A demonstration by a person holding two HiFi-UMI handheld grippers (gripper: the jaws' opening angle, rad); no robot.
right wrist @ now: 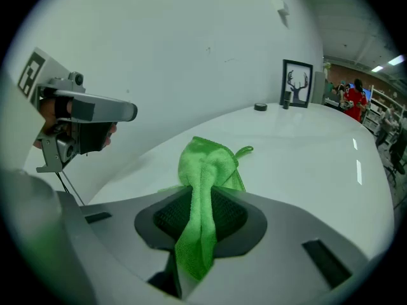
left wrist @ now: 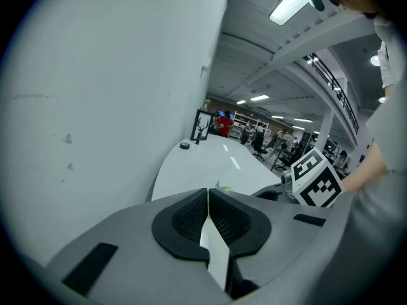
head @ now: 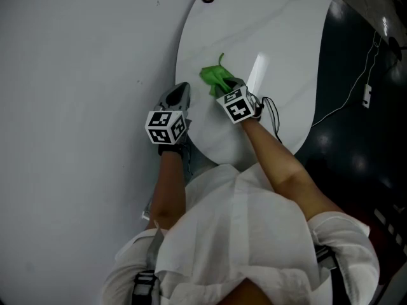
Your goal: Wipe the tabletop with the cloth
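White tabletop (head: 280,56) — wipe barely begun, I judge | my right tongs (right wrist: 202,218) clamp the cloth (right wrist: 206,164) on it | left tongs (left wrist: 208,220) closed, empty, beside its edge

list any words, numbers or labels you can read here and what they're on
No readable text anywhere.
The left marker cube and right marker cube: black-and-white square patterns only, no letters.
The framed picture: antlered deer silhouette, no words.
The background shelves: any signs too small and blurred to read.
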